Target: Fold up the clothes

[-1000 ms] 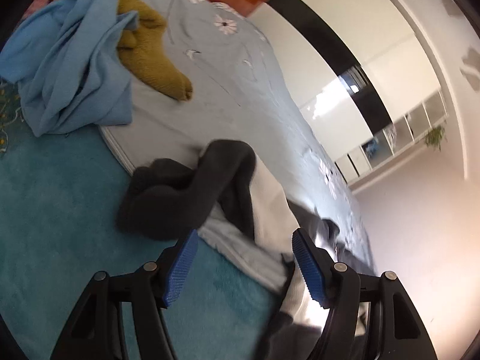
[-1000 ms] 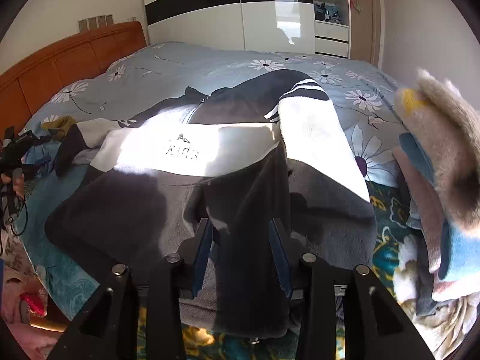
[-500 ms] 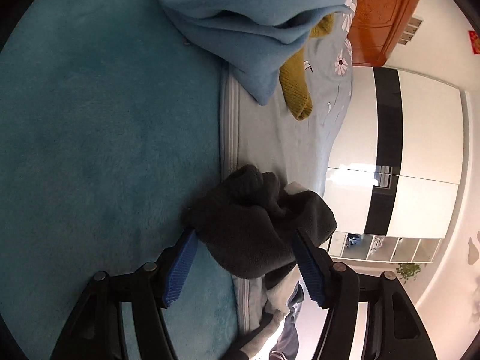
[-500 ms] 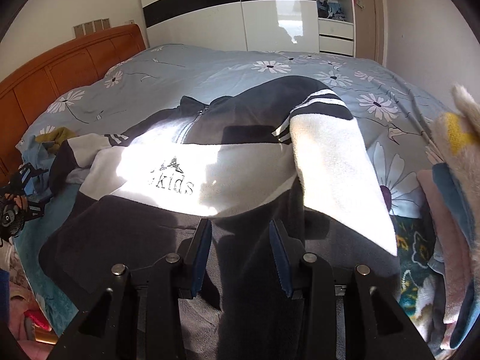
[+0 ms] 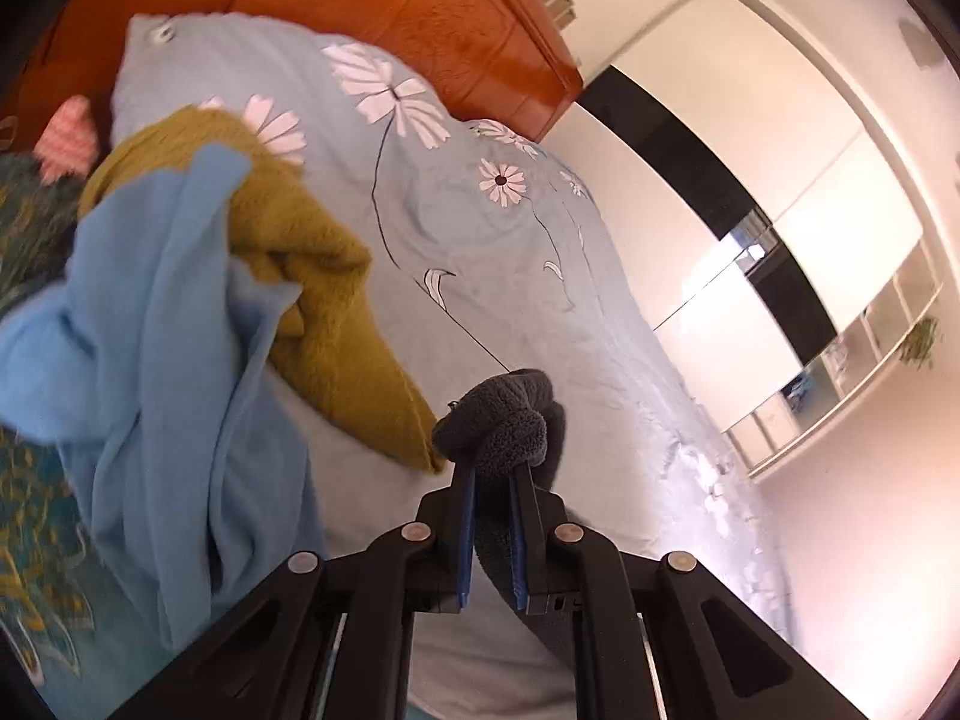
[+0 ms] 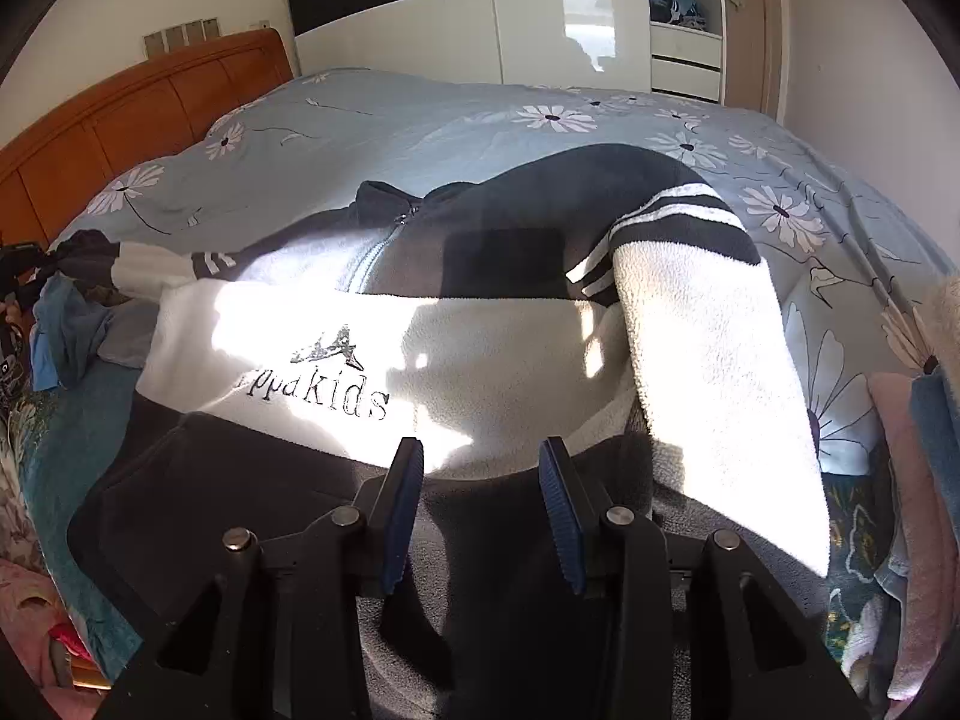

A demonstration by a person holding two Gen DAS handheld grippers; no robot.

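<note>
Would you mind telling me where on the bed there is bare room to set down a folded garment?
Free: the floral bedspread between the fleece jacket and the wardrobe, and beside the headboard. Crowded: the left edge, with the blue garment and olive sweater, and the right edge's stacked clothes.
</note>
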